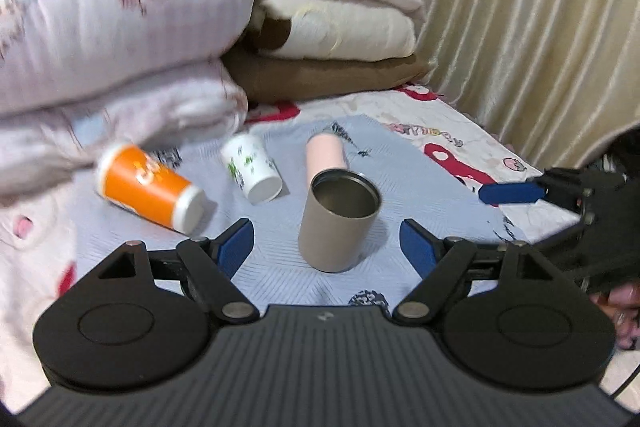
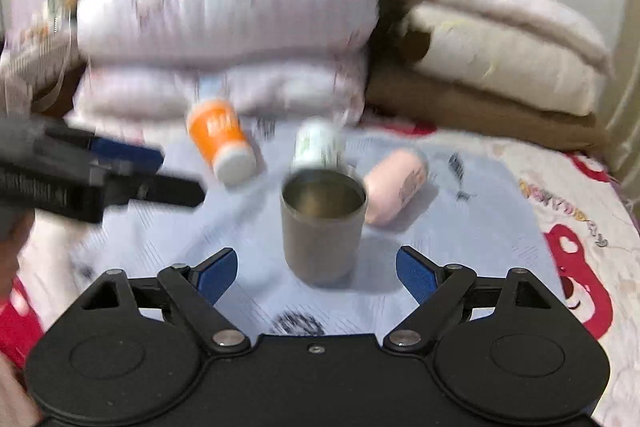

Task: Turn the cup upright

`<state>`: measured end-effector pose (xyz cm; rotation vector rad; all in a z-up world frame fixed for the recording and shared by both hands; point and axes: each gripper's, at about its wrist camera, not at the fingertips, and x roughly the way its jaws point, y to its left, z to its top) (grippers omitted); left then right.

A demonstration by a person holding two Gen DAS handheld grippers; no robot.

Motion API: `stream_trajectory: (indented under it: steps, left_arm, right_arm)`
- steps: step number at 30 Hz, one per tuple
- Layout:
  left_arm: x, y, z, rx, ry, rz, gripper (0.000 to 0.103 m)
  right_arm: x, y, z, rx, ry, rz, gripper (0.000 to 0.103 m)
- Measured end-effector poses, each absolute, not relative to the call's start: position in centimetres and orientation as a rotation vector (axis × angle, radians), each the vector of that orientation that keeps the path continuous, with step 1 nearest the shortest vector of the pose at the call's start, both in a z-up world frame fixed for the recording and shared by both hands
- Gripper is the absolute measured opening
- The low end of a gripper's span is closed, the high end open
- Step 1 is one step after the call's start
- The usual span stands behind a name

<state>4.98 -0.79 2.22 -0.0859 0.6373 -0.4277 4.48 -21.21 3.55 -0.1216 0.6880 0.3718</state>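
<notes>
A grey metal cup (image 1: pixel 338 223) stands upright, mouth up, on a pale blue cloth (image 1: pixel 280 267); it also shows in the right wrist view (image 2: pixel 322 227). My left gripper (image 1: pixel 327 243) is open, its blue fingers on either side of the cup and a little short of it, not touching. My right gripper (image 2: pixel 316 271) is open, the cup just ahead between its fingers, apart from them. An orange cup (image 1: pixel 150 187), a white cup with green print (image 1: pixel 252 167) and a pink cup (image 1: pixel 325 157) lie on their sides behind.
Folded pink, cream and brown quilts (image 1: pixel 120 27) are piled at the back of the bed. A beige curtain (image 1: pixel 540 27) hangs at the right. The right gripper's blue finger (image 1: pixel 512 193) shows at the right of the left wrist view; the left gripper (image 2: pixel 100 167) shows at the left of the right wrist view.
</notes>
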Motion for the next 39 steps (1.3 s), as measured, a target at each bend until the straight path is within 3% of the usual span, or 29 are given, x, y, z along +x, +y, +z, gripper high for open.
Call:
stream_trajectory:
  steps: [9,18,21,39]
  left_arm:
    - [-1.0,1.3,6.1,-0.106,0.647,-0.394,0.085]
    - [-4.6,1.9,5.5,-0.099,0.57,-0.242,0.086]
    - [-5.6,2.3,4.7,-0.142,0.528,-0.241,0.089]
    - [-6.9,0.5,1.8,-0.059,0.436,-0.203,0.102]
  right_arm:
    - [-2.8,-23.8,7.9,0.105,0.615,0.24,0.09]
    - [-6.8,-23.1,4.9,0.067,0.51,0.084,0.095]
    - [-7.5,-22.5,4.4,0.046,0.431,0.036,0.103]
    - [-9.2,-20.4,1.7,-0.044,0.389,-0.06,0.103]
